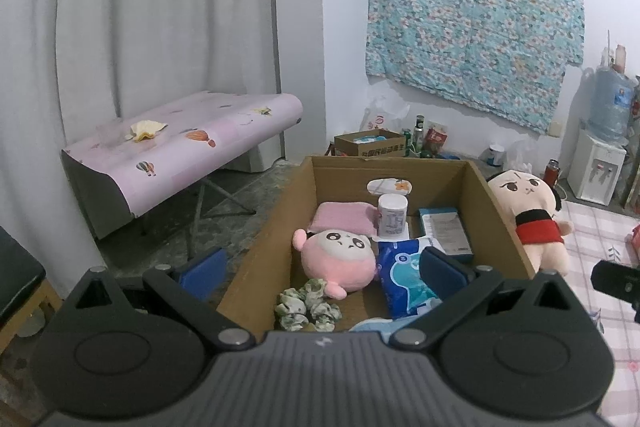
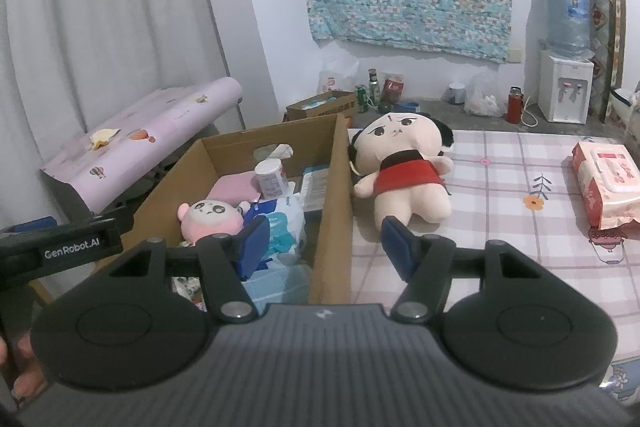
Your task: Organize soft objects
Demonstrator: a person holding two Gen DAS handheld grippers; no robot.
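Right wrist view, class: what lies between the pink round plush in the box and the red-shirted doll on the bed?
In the right wrist view, the cardboard box's side wall separates pink plush from doll; a blue tissue pack lies there too.

left gripper (image 1: 322, 267): jaws wide apart, nothing between | cardboard box (image 1: 496, 223): pink plush (image 1: 340, 261), green scrunchies (image 1: 308, 307), tissue pack (image 1: 404, 279) inside | doll (image 1: 532, 215) outside, against box's right wall

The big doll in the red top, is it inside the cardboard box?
No, the doll lies on the checked cloth beside the box.
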